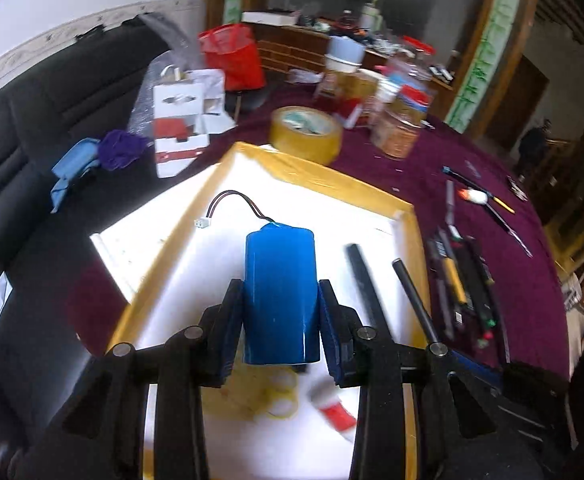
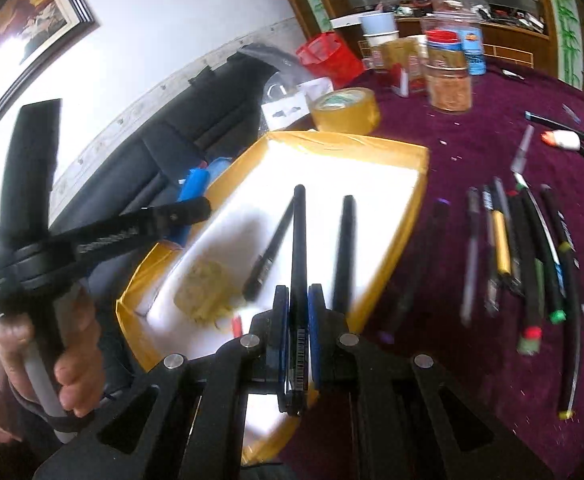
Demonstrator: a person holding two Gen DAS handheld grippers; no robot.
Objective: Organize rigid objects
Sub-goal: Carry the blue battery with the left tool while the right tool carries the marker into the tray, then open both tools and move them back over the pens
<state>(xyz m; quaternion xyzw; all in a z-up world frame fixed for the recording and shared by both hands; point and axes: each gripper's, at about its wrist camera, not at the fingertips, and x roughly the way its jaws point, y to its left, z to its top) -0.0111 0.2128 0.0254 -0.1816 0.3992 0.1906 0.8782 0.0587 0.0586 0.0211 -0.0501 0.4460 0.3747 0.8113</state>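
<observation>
While the left tongs (image 1: 279,320) pinch a blue cylindrical battery pack (image 1: 279,292) above the yellow-rimmed white tray (image 1: 324,170), the right tongs (image 2: 298,300) press together on a slim black pen (image 2: 299,240) over the same tray. Two black pens (image 2: 267,248) already lie inside, beside a pile of yellowish rubber bands (image 2: 203,292). Farther out on the purple-clothed bench (image 2: 452,160), a row of loose pens and markers (image 2: 520,248) waits, so the sorting seems partly done.
</observation>
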